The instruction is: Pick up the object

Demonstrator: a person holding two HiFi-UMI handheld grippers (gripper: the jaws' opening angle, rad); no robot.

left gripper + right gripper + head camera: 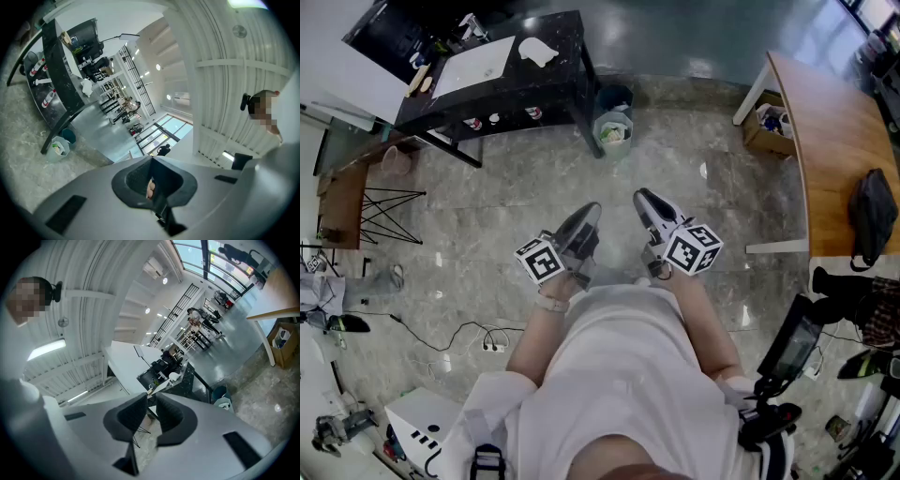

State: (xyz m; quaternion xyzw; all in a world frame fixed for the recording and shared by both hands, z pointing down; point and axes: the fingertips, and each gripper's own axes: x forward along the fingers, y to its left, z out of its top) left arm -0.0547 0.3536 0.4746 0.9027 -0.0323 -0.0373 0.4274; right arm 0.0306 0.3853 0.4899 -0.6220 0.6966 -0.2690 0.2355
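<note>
A grey stone floor [487, 216] fills the head view, with a black table [544, 89] ahead on the left and a wooden table [830, 141] on the right. The person [619, 375], in a white top, stands well apart from both. Both forearms are bent and kept close in front of the torso. The left gripper [591, 211] and right gripper [643, 198] sit side by side, pointing forward, tips angled toward each other. Their cameras look across the room and up to the ceiling. The left jaws are pressed together. The right jaws are drawn in to a thin slit, with only floor showing through. Which item is the object cannot be told; a small white thing [537, 50] lies on the black table.
</note>
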